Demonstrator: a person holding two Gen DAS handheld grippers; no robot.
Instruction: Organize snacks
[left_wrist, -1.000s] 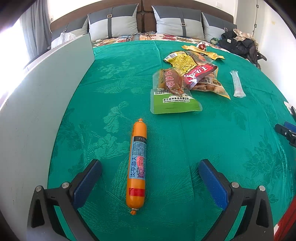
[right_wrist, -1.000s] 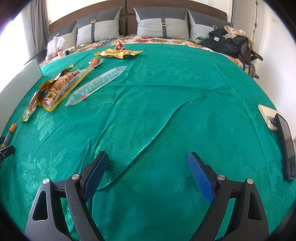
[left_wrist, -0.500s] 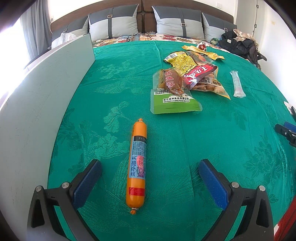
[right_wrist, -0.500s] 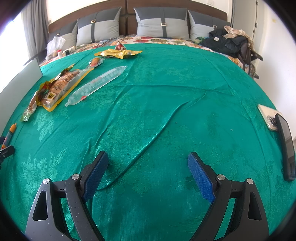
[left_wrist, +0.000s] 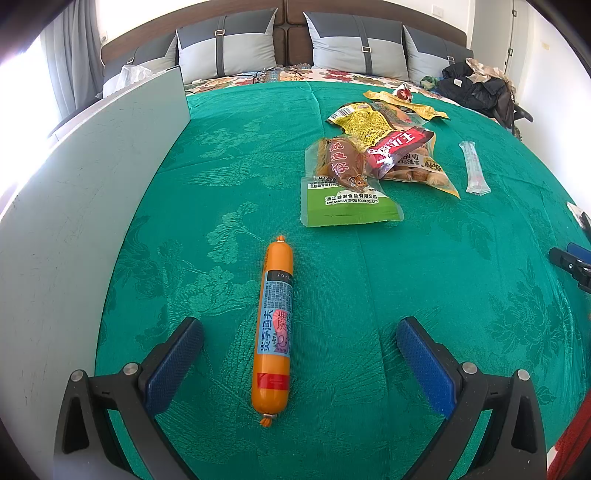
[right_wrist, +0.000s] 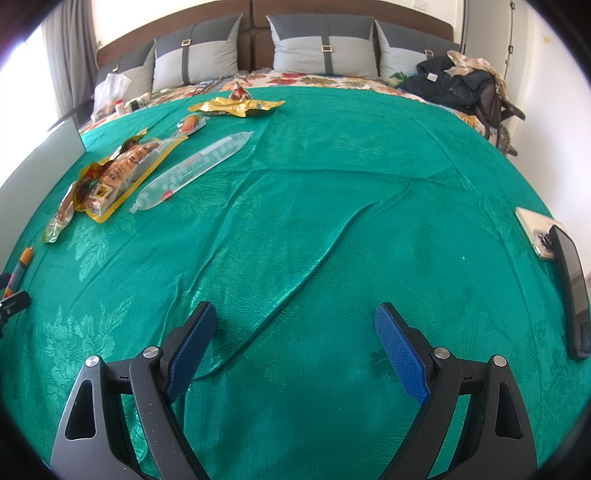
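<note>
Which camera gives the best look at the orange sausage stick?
The left wrist view: the orange sausage stick lies whole on the green bedspread between the open left gripper, label readable. The right wrist view shows only a sliver of it at the left edge.

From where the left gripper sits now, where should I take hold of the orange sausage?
Grip the orange sausage at its labelled middle, across its width, coming straight down from above. It lies flat on the green cover, lengthwise along the left gripper, whose open fingers already flank it. Avoid the tapered, knotted ends; they would probably slip.
</note>
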